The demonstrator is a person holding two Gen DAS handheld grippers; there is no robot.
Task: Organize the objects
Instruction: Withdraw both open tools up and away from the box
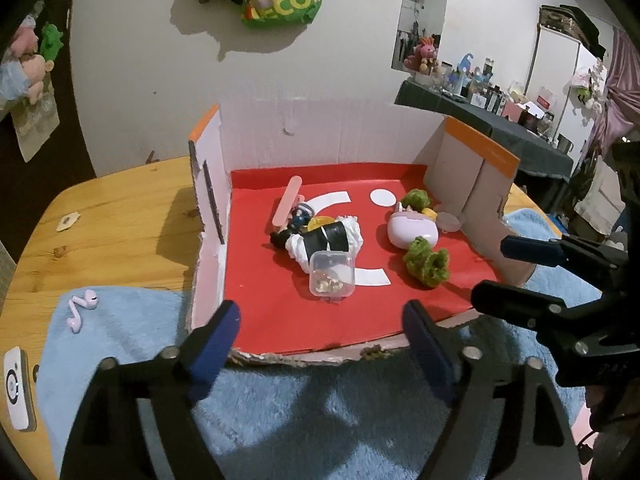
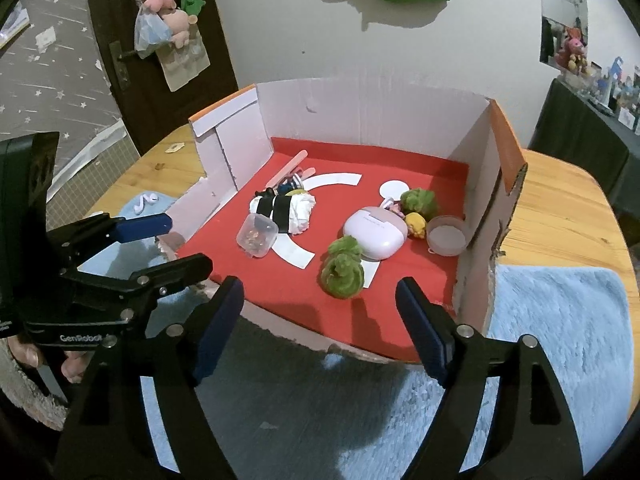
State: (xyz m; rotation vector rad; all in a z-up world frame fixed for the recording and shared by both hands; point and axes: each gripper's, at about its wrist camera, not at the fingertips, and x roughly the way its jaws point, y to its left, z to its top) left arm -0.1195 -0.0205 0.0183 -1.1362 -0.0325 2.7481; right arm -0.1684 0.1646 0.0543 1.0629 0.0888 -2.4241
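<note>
An open cardboard box [image 1: 208,208] [image 2: 476,184] with a red floor holds the sorted items. Among them are a small clear container [image 1: 332,276] [image 2: 258,236], a black-and-white cloth bundle [image 1: 324,240] [image 2: 286,210], a pink earbud case [image 1: 410,232] [image 2: 376,236] and a green fuzzy scrunchie [image 1: 426,266] [image 2: 343,270]. A pair of pink earbuds [image 1: 80,308] [image 2: 144,202] lies outside on the blue towel, left of the box. My left gripper [image 1: 318,320] [image 2: 184,242] hovers open at the box's front edge with nothing between its fingers. My right gripper [image 2: 320,296] [image 1: 496,270] is open and empty beside it.
A second green scrunchie [image 2: 420,202], a pink nail file [image 1: 286,206], a yellow figure [image 2: 416,224] and a round clear lid [image 2: 447,236] also lie in the box. The blue towel [image 1: 280,400] covers the wooden table's front. A white device [image 1: 16,388] sits at the table's left edge.
</note>
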